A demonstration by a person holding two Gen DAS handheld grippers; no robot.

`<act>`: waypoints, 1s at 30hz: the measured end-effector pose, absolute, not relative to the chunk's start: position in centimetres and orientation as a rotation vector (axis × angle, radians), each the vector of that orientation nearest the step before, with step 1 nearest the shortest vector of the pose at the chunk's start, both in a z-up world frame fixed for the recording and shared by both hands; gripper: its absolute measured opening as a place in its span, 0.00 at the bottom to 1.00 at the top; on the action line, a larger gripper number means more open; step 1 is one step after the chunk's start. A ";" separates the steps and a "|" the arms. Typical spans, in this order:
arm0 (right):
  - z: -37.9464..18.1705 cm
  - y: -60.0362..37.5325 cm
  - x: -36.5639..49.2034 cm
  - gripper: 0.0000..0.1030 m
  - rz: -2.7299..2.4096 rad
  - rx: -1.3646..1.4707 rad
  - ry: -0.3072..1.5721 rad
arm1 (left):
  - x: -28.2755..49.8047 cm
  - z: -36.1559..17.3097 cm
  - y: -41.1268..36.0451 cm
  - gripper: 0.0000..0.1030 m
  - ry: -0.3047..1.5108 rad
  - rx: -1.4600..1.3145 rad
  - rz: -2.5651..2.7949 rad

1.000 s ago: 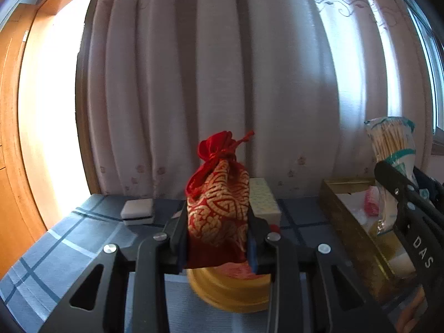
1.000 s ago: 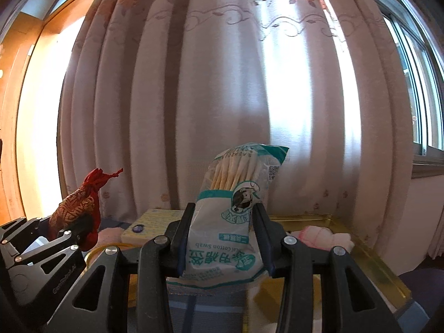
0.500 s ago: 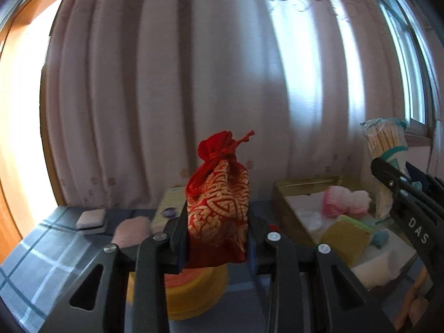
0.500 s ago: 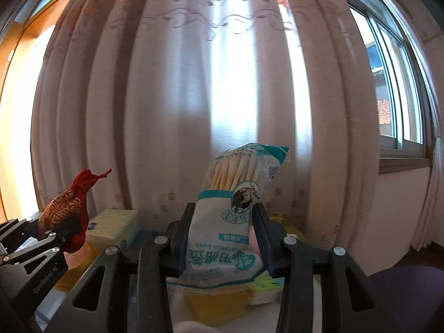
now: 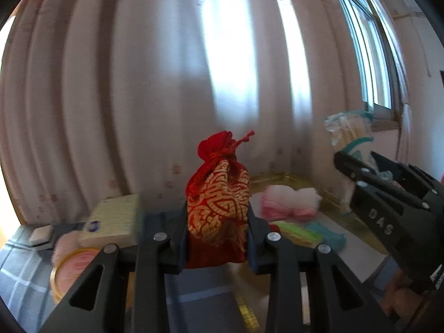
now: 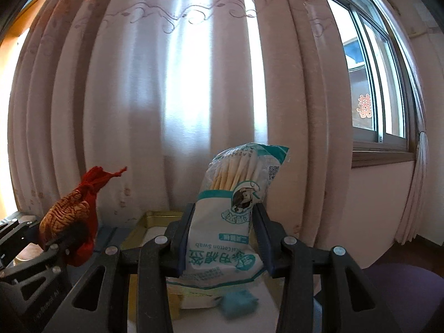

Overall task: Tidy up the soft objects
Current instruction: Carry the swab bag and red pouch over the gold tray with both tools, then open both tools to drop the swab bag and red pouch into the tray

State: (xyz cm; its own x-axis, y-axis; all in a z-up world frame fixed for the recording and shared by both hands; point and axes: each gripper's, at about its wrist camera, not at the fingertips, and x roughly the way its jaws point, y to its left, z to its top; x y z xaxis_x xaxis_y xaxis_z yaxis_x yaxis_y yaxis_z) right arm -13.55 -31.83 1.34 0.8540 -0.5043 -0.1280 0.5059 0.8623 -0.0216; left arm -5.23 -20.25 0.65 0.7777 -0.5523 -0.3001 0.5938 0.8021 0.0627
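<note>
Red-and-gold drawstring pouch (image 5: 217,216), left wrist view: my left tool (image 5: 217,238) pinches it upright, knot on top. The gold tray (image 5: 280,179) lies ahead and to the right, pink cloth (image 5: 288,204) inside it; I judge the pouch must travel right.

Right wrist view: my right tool (image 6: 220,242) clamps the cotton swab bag (image 6: 233,216), long axis upright, directly over the gold tray (image 6: 151,216). This hand is nearer.
</note>
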 end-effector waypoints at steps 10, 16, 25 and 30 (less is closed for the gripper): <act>0.7 -35.2 -12.5 0.43 -0.534 0.052 0.255 | -3.4 0.6 -24.9 0.30 0.419 0.149 -0.699; 0.6 -36.0 -11.3 0.43 -0.495 0.078 0.330 | -3.6 -0.3 -25.7 0.37 0.460 0.177 -0.670; 0.6 -36.7 -11.9 0.75 -0.515 0.115 0.275 | -4.5 0.3 -23.5 0.88 0.360 0.107 -0.566; 1.0 -36.7 -13.6 0.84 -0.558 0.136 0.188 | -5.1 0.4 -23.3 0.99 0.318 0.111 -0.566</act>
